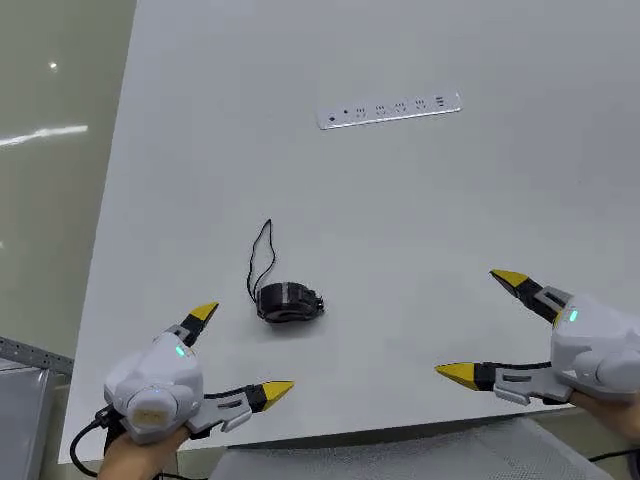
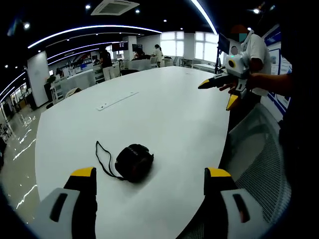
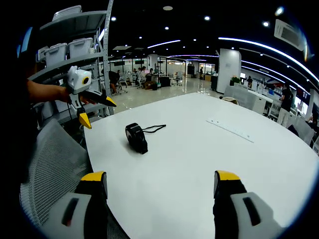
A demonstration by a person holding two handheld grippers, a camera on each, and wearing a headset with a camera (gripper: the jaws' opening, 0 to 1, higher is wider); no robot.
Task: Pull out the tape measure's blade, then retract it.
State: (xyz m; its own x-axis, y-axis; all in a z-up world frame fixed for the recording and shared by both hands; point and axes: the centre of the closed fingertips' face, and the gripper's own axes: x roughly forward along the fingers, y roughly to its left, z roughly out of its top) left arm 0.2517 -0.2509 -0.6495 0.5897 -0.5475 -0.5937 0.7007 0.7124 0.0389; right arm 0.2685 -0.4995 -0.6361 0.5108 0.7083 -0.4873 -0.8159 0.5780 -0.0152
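Observation:
A black tape measure point(image 1: 289, 302) lies on the white table point(image 1: 400, 200), its thin black wrist cord point(image 1: 263, 255) trailing away toward the far side. The blade is inside the case. My left gripper point(image 1: 243, 352) is open near the table's front edge, just left of and nearer than the tape measure point(image 2: 133, 162). My right gripper point(image 1: 482, 322) is open at the front right, well apart from the tape measure point(image 3: 136, 137). The right gripper point(image 2: 224, 92) appears across the table in the left gripper view, and the left gripper point(image 3: 95, 110) appears in the right gripper view.
A white power strip point(image 1: 388, 110) lies flat farther back on the table. A grey mesh chair back point(image 1: 420, 452) sits at the near table edge. Left of the table is glossy floor point(image 1: 50, 150). Shelving with bins point(image 3: 70, 45) stands behind the person.

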